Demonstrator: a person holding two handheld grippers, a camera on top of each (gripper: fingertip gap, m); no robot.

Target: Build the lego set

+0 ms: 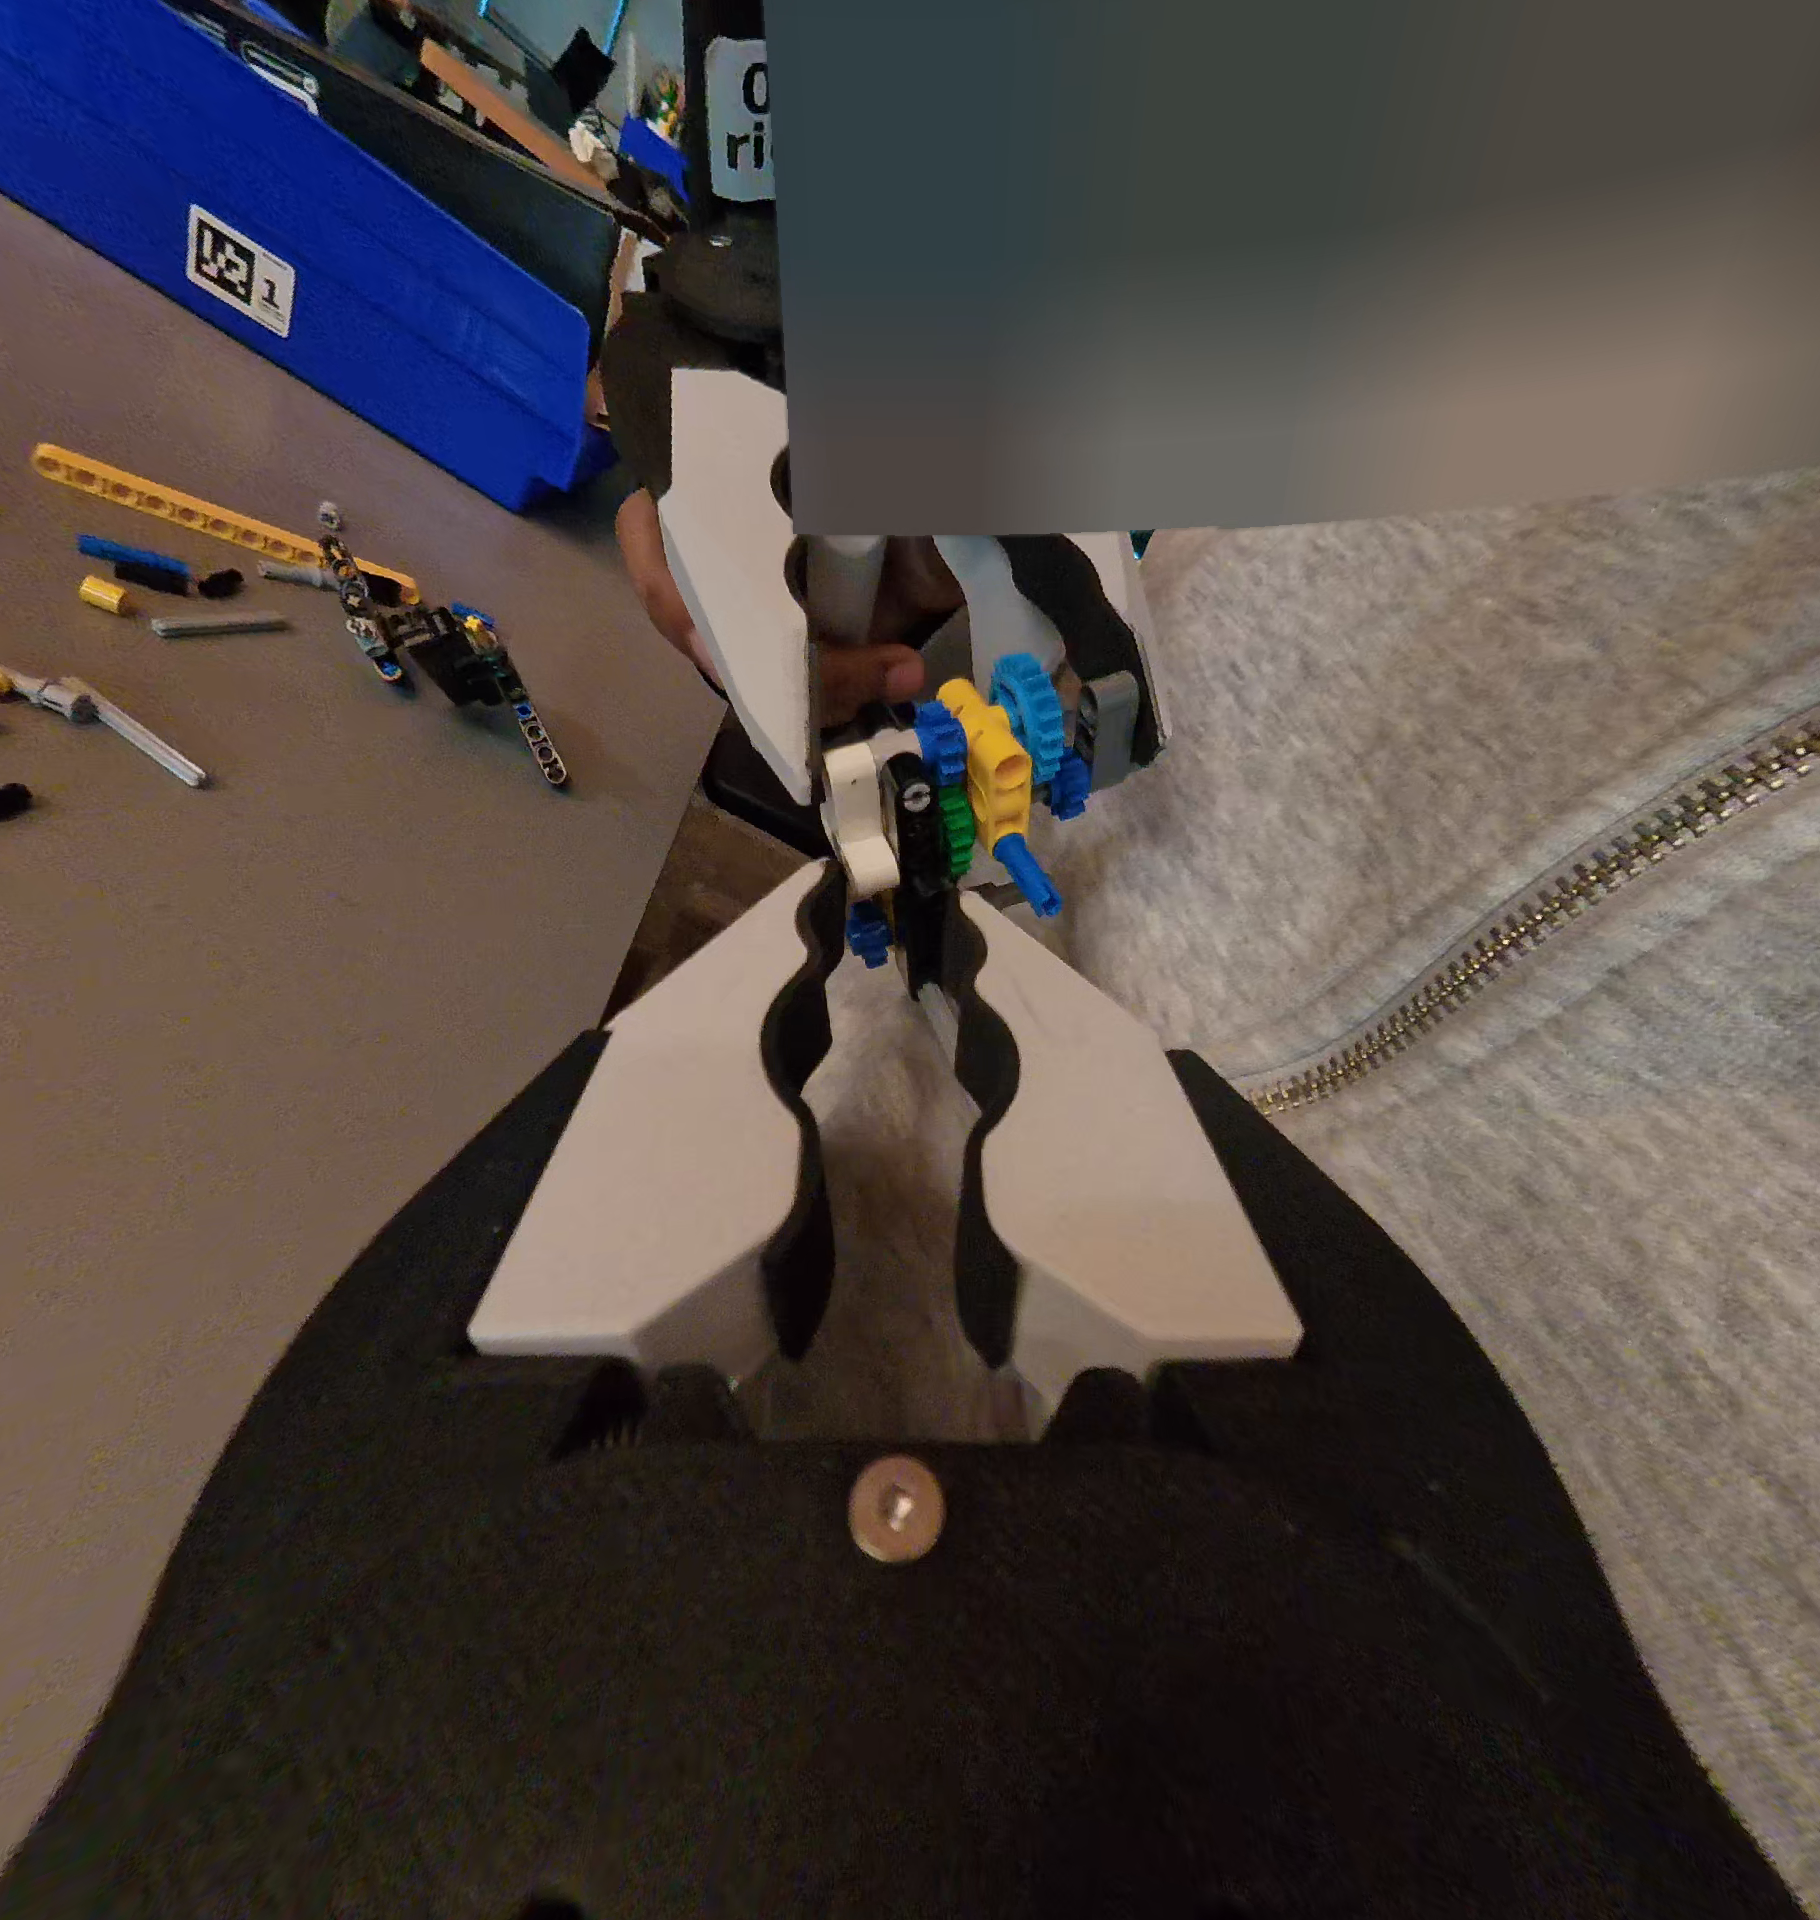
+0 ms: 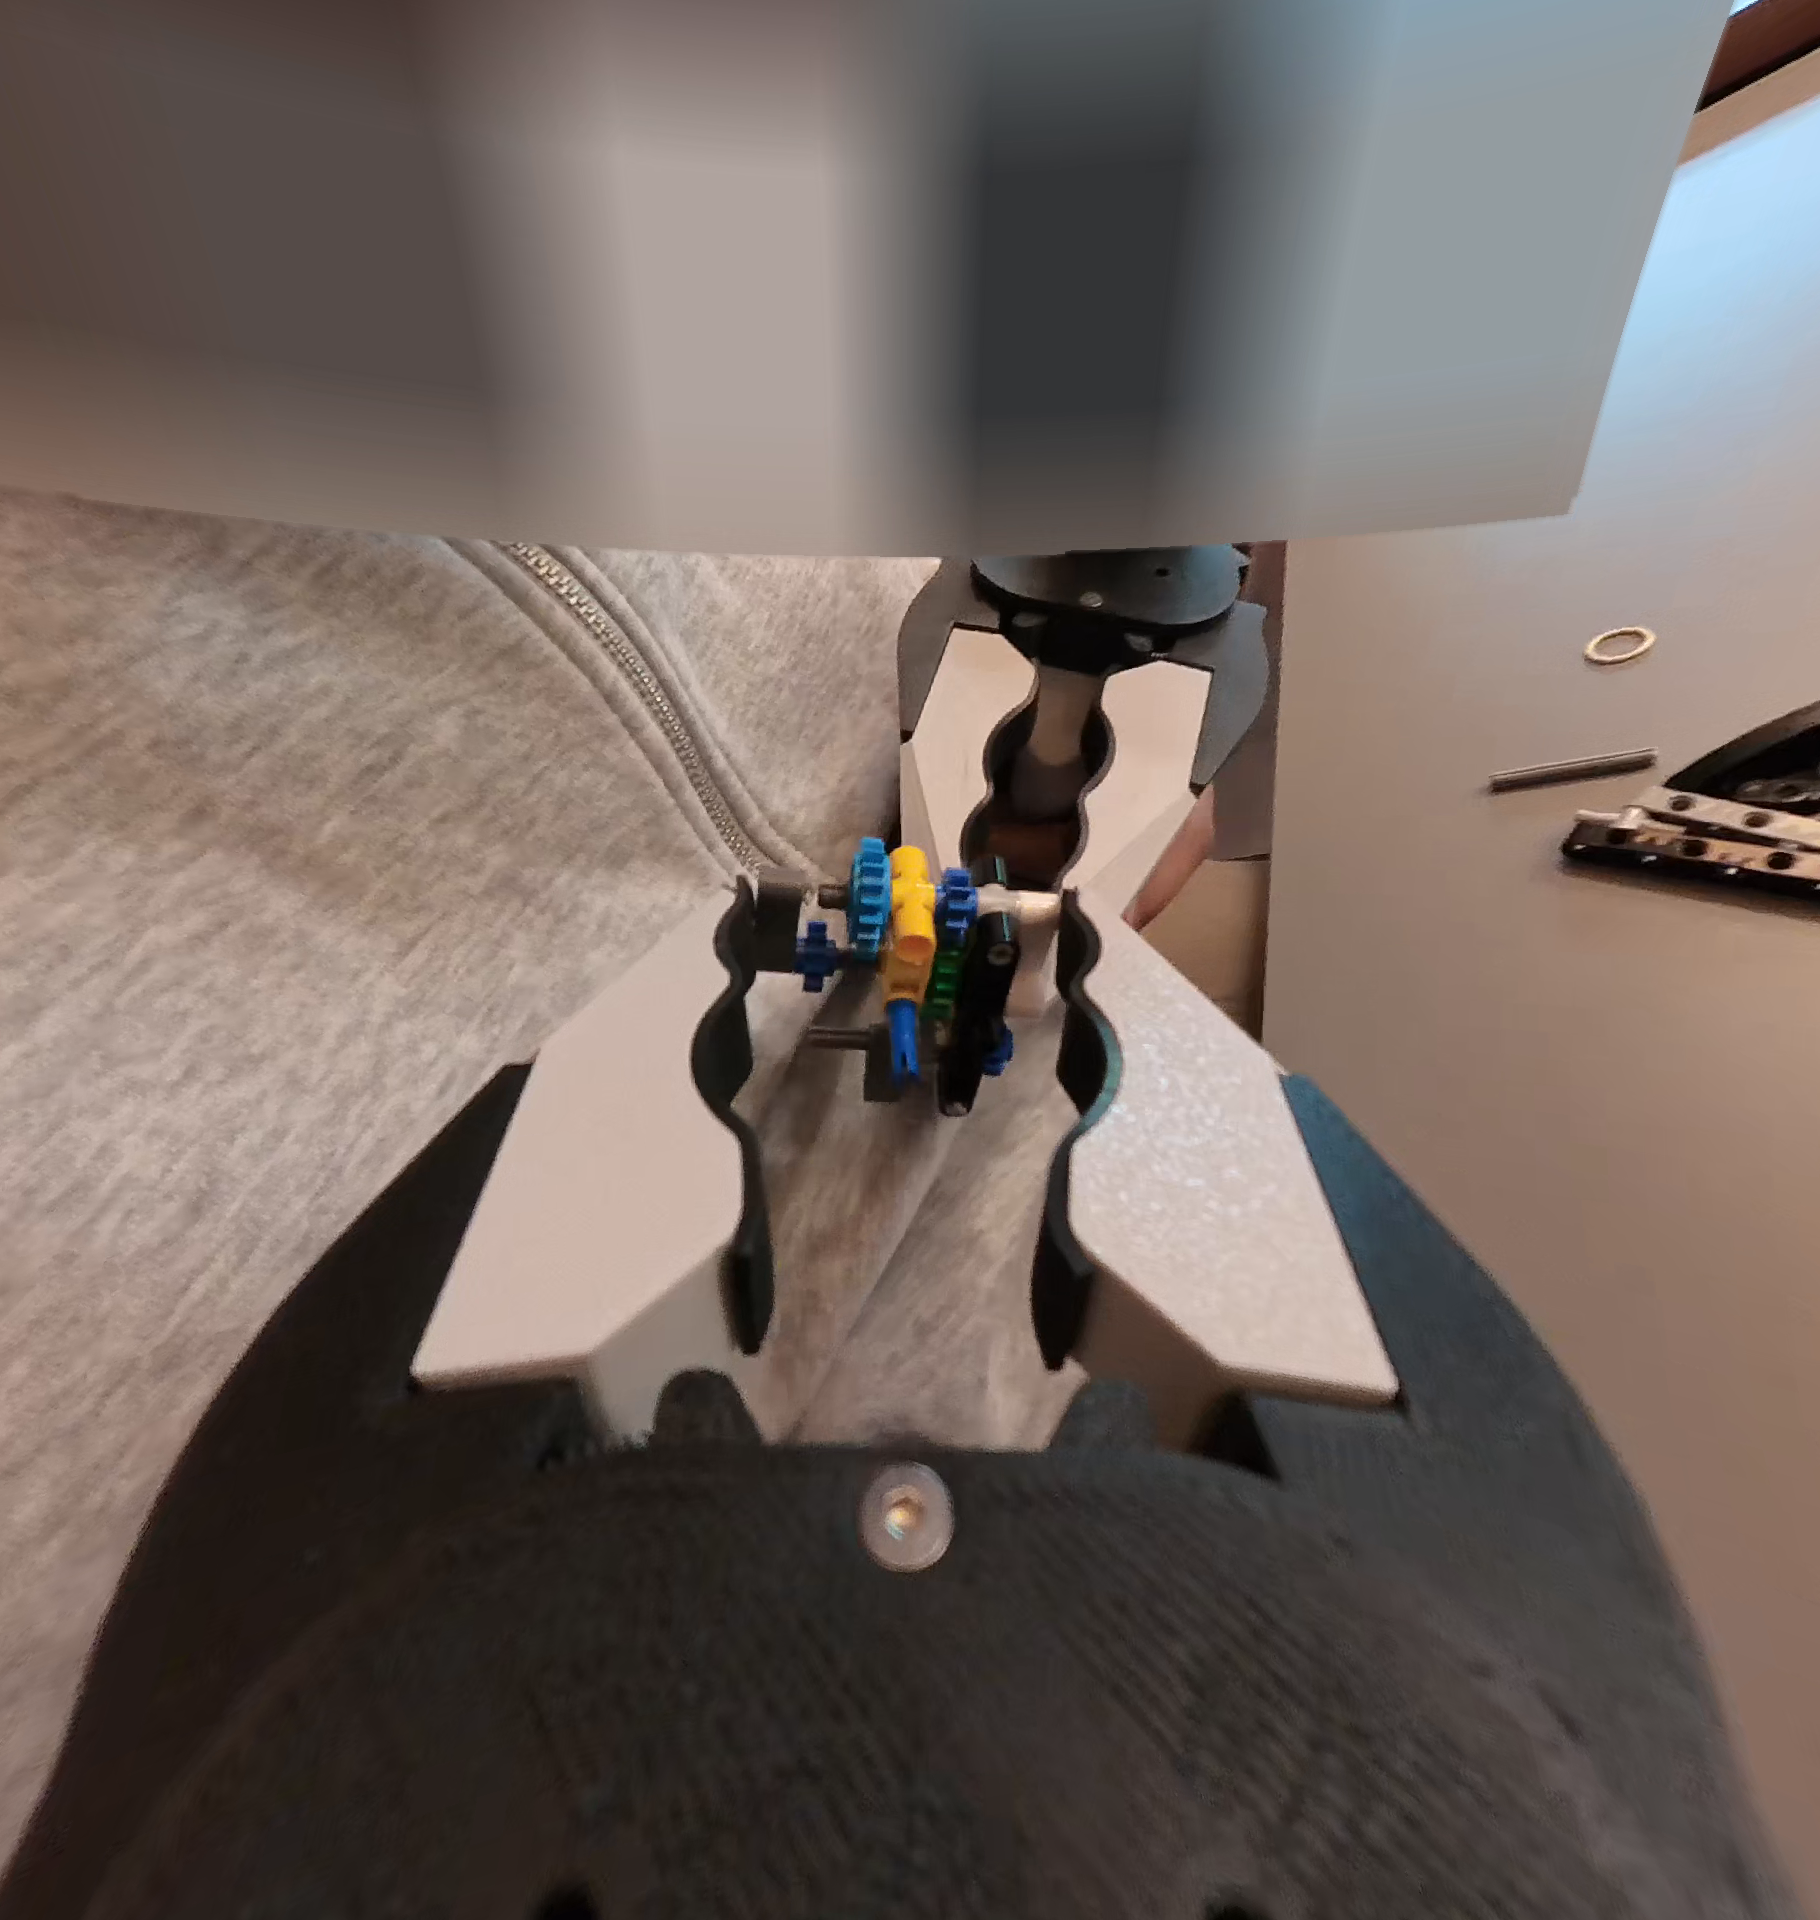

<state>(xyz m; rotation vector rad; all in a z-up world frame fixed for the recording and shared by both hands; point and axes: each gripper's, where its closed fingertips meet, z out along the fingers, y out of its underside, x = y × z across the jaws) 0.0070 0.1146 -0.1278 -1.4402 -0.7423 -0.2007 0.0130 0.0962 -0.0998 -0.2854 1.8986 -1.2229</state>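
Gear assembly point(image 1: 947, 800) held mid-air in front of grey hoodie point(image 1: 1508, 935), off worktop point(image 1: 262, 987). Left hand-held gripper point(image 1: 901, 925) pinching its black beam at the tips. Right hand-held gripper point(image 2: 901, 935) clamped across assembly ends. Loose parts point(image 1: 158, 582) beside blue bin point(image 1: 262, 239).

workshop | grey table point(image 1: 262, 987) | blue bin point(image 1: 293, 270) | loose parts point(image 1: 158, 582)
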